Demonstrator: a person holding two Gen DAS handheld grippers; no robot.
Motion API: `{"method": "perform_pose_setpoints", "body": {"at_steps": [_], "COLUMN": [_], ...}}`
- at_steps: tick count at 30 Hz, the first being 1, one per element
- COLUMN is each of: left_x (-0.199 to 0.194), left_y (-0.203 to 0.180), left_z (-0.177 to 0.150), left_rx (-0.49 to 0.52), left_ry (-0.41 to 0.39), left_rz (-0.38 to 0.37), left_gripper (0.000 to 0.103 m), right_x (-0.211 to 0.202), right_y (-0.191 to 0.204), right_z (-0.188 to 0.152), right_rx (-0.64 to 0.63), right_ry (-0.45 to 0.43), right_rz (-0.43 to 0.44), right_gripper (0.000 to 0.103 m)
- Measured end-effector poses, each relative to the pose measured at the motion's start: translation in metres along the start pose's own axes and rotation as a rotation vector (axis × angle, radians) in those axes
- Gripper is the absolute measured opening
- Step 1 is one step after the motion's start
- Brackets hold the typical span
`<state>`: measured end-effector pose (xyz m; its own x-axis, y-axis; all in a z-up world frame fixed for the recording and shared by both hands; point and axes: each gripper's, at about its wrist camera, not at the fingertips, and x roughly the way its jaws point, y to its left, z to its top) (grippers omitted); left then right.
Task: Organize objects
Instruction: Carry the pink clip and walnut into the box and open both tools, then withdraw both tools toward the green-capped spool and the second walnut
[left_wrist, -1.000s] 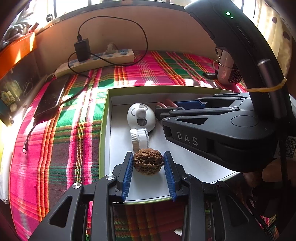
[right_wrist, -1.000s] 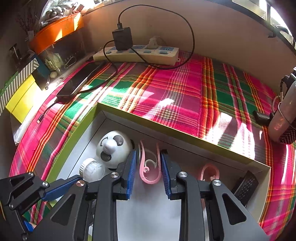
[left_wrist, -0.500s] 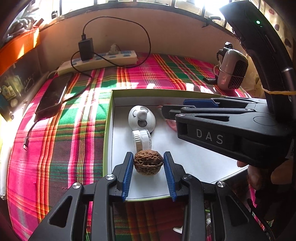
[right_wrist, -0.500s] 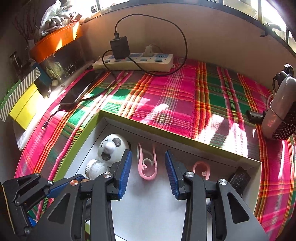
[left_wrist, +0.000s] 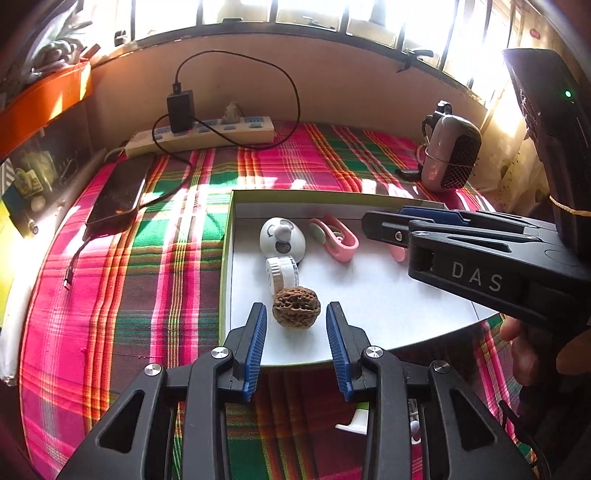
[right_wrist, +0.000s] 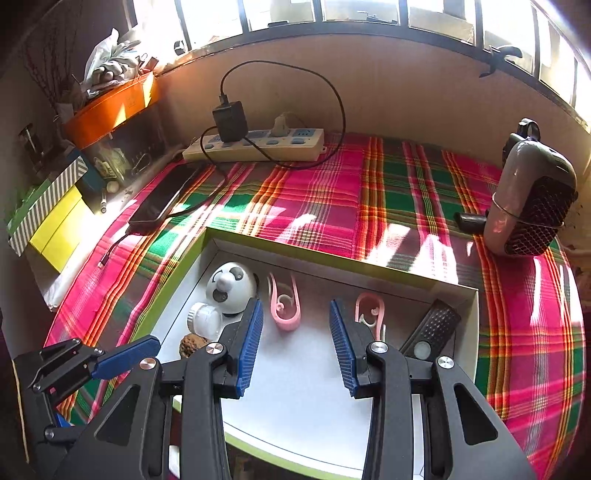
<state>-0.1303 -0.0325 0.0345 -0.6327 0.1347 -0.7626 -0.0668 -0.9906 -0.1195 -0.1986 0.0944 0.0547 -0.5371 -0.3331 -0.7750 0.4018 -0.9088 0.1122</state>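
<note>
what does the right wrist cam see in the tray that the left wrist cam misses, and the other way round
Only the right wrist view shows the black remote in the tray's far right corner and the second pink clip whole. Only the left wrist view shows the walnut whole, lying free between the open left gripper's fingers. Both show the panda toy, white jar, first pink clip, power strip and phone.
</note>
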Motion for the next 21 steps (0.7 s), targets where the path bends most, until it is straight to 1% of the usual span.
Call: {"method": "perform_pose_setpoints", "body": {"at_steps": [6,12,16,19,21], "left_x": [-0.017,-0.039,-0.052,-0.057,-0.059], "left_y": [0.002,0.007,0.011,0.009,0.008], "left_z": [-0.011,-0.026,-0.039,-0.046,-0.050], "left_rx": [0.002,-0.003,-0.020,-0.002,0.008], "left_ry": [-0.015,-0.040,-0.044,-0.045,-0.040], "left_rz": [-0.005,-0.017,-0.041,-0.064,-0.083], "left_gripper": [0.032,0.032,0.032,0.032,0.032], "right_x": [-0.022,-0.051,-0.071,-0.082,-0.085], "right_y": [0.003,0.000,-0.004,-0.007,-0.011], "right_z": [-0.017,-0.045,-0.067,-0.085,-0.097], "right_rx": [0.014,0.058,0.083,0.108,0.136], "right_ry": [-0.023,-0.064,-0.082,-0.096,-0.091], "right_rz": [-0.033,-0.059,-0.072,-0.101,-0.103], "right_gripper": [0.039,0.039,0.039,0.039,0.039]}}
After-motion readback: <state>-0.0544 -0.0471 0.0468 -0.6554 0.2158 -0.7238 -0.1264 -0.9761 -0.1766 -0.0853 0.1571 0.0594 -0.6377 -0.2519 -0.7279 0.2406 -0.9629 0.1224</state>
